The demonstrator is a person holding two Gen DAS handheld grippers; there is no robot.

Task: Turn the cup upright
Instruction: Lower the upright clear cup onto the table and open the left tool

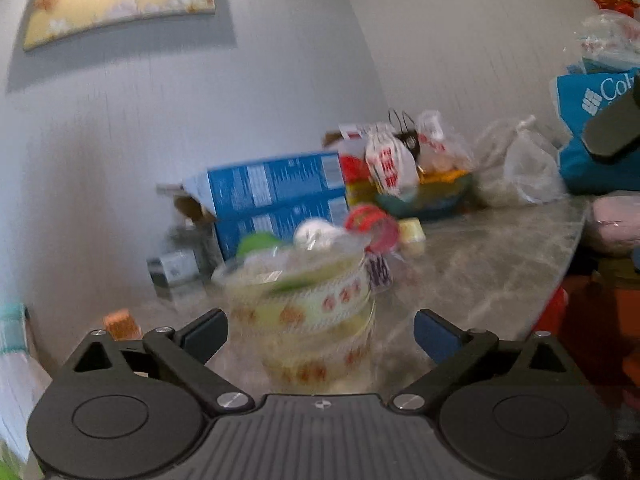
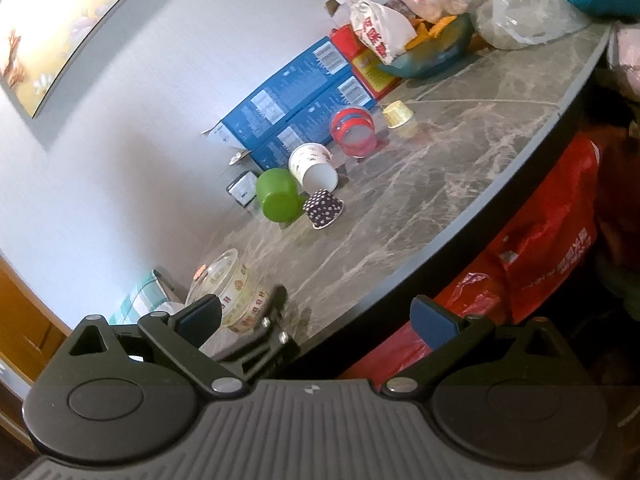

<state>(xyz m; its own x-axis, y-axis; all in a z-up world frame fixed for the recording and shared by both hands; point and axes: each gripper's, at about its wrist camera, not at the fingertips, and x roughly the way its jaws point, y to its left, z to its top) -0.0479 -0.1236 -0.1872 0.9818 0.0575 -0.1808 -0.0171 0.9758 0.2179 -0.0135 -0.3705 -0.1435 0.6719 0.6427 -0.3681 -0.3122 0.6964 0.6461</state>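
Left gripper (image 1: 320, 336) gapes around upright clear cup (image 1: 308, 300).

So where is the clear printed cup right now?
The clear cup stands upright on the table edge, between the open left tool's fingers; the right wrist view shows it at lower left, nearer than the green cup.

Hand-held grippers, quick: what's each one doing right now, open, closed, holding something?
Left hand-held gripper: open, fingers either side of the clear plastic cup, not clamped.
Right hand-held gripper: open, holding nothing.
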